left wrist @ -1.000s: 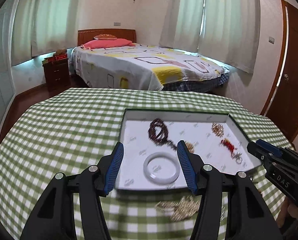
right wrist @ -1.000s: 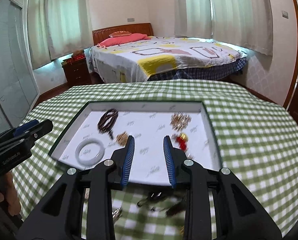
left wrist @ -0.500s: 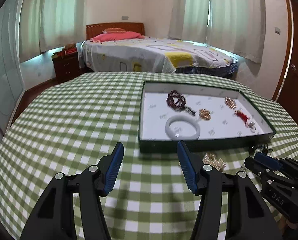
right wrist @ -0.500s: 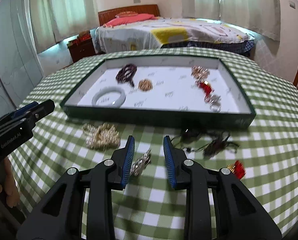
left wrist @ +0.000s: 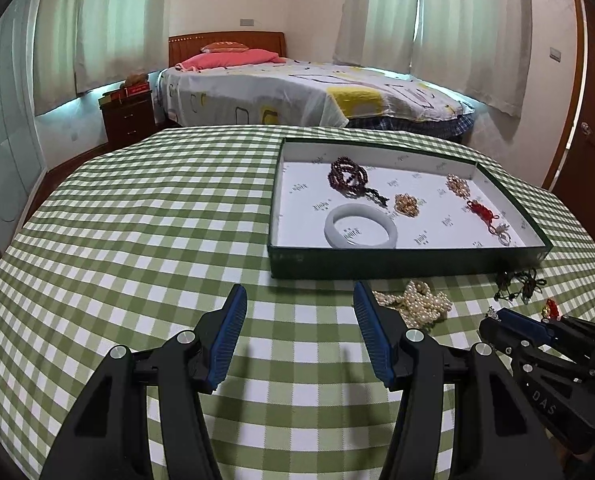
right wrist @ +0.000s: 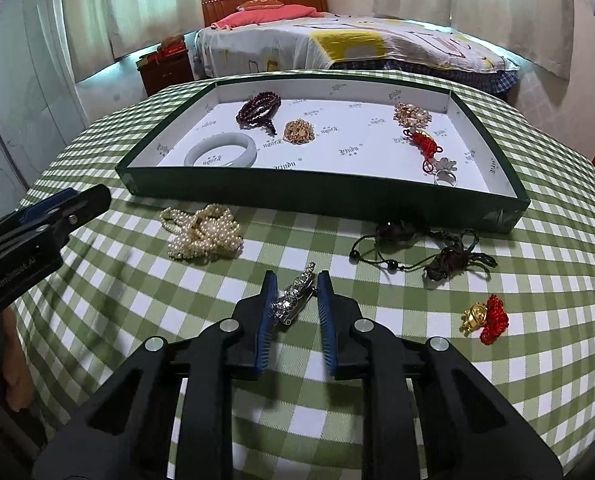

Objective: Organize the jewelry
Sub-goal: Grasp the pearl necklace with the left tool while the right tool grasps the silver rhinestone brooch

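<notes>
Right fingers (right wrist: 295, 300) spread around silver brooch (right wrist: 296, 295); left fingers (left wrist: 297, 332) spread over bare cloth (left wrist: 137, 240).

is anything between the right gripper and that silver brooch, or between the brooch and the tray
Nothing visible blocks the right gripper: the silver brooch already lies between its open fingers. Bare cloth runs from the brooch to the tray, with the pearls to the left and the dark cord to the right. Only the tray's near wall must be cleared.

Green-check table (right wrist: 537, 184) w/ jewelry tray (right wrist: 321, 196), pearls (right wrist: 205, 234), rhinestone clip (right wrist: 297, 292), cord necklace (right wrist: 429, 252), red charm (right wrist: 485, 318)
</notes>
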`<state>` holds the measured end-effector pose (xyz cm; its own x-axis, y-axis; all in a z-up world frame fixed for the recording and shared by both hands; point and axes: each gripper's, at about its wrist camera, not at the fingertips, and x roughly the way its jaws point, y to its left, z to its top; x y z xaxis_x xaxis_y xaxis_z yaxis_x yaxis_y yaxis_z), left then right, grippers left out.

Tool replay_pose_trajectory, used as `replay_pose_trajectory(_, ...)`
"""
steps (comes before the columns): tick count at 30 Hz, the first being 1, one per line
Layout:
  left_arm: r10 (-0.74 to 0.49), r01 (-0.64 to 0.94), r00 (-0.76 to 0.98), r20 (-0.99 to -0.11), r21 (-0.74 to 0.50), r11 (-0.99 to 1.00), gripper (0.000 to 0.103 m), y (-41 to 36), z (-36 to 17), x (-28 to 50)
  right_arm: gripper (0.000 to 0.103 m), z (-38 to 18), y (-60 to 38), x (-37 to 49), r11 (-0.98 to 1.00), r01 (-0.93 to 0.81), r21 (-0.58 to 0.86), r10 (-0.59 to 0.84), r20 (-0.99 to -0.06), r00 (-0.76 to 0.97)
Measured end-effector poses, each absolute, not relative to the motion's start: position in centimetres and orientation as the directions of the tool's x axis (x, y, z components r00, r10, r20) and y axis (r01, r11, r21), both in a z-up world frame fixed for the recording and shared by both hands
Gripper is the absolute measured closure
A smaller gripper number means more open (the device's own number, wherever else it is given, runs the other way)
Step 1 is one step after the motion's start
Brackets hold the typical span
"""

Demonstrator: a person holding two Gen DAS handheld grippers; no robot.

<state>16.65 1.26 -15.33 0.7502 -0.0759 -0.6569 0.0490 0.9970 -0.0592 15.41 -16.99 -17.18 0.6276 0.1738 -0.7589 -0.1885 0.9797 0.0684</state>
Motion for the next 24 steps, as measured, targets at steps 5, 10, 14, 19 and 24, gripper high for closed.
replay_pose_trajectory(5,-0.103,0.074,0.735,-0.671,-0.071,0.995,0.048,0.2,-15.6,16.6,0.083,-16.9,-17.6,14.9,0.981,-0.185,0.065,0.17,-0.756,0.633)
replay_pose_trajectory(10,-0.142,0.116,0.72,-0.679,-0.084,0.99,0.048,-1.4,-15.8,16.7,0.083,-16.4,-19.1,14.6,0.985,-0.16,0.063,0.153,-0.745,0.65)
replay_pose_trajectory(14,-0.167,0.146,0.709,-0.686,-0.088,0.985,0.048,-2.8,-15.9,16.9,0.083,-16.2,-20.0,14.4,0.987,-0.144,0.064,0.144,-0.74,0.657)
replay_pose_trajectory(19,-0.191,0.176,0.689,-0.699,-0.095,0.98,0.048,-4.4,-16.4,17.7,0.083,-16.3,-21.0,14.3,0.988,-0.13,0.081,0.147,-0.739,0.657)
replay_pose_trajectory(24,-0.208,0.191,0.655,-0.727,-0.107,0.976,0.048,-5.8,-17.3,19.0,0.083,-16.5,-21.5,14.5,0.988,-0.12,0.097,0.152,-0.74,0.656)
